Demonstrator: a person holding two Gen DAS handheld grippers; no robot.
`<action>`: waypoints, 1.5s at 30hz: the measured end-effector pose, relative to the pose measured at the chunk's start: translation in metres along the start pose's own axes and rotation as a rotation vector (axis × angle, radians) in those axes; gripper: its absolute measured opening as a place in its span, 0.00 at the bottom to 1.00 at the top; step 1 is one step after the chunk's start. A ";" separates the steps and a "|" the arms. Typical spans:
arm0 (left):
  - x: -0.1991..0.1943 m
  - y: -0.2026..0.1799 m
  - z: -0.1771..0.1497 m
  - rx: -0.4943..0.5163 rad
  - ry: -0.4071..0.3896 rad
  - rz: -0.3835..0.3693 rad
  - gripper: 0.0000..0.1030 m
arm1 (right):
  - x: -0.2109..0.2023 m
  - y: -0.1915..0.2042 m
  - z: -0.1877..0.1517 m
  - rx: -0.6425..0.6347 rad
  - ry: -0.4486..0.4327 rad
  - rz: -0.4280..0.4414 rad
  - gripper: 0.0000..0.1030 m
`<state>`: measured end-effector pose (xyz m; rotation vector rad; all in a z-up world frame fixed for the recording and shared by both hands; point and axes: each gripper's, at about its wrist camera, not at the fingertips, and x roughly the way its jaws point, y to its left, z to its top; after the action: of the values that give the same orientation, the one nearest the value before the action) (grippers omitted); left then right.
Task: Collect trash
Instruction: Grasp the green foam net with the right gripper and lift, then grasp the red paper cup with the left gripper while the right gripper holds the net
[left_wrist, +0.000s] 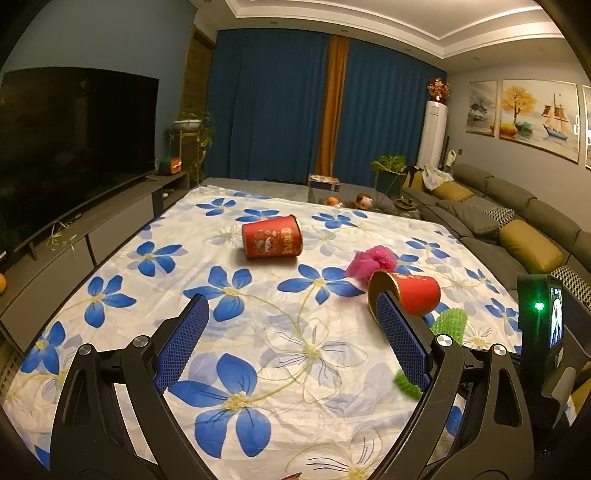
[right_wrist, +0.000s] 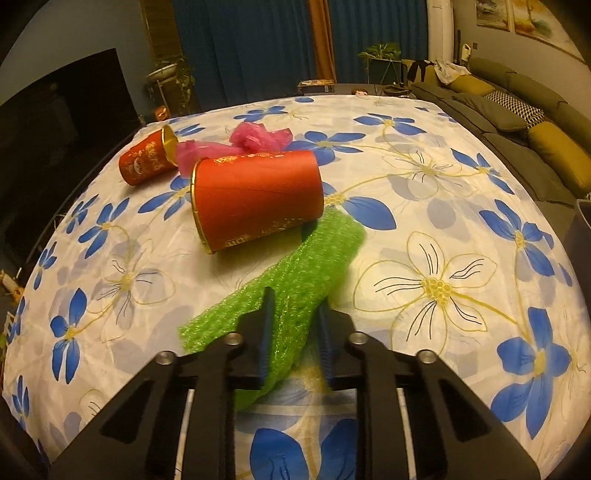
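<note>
Green foam netting (right_wrist: 295, 280) pinched between the right gripper (right_wrist: 293, 306) pads, far end trailing on the flowered cloth (right_wrist: 461, 206) up against the nearer red cup (right_wrist: 255, 199), which lies on its side. Left gripper (left_wrist: 291, 314) hanging wide open over the cloth, nothing between the pads. Further back, crumpled pink bag (right_wrist: 258, 142), then second red cup (right_wrist: 146, 162) tipped over too, with sofa (left_wrist: 517, 236) off right.
</note>
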<state>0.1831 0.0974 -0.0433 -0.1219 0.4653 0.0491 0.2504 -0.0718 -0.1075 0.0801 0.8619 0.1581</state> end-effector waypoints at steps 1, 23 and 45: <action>0.001 -0.002 0.000 -0.001 0.005 -0.012 0.88 | -0.001 0.000 0.000 -0.001 -0.003 0.005 0.13; 0.096 -0.081 0.002 0.074 0.198 -0.287 0.54 | -0.084 -0.044 0.000 0.041 -0.242 -0.038 0.11; 0.104 -0.115 -0.012 0.161 0.242 -0.405 0.02 | -0.104 -0.060 -0.009 0.068 -0.270 -0.040 0.11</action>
<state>0.2793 -0.0164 -0.0887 -0.0619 0.6764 -0.4032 0.1831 -0.1481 -0.0439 0.1440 0.5990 0.0778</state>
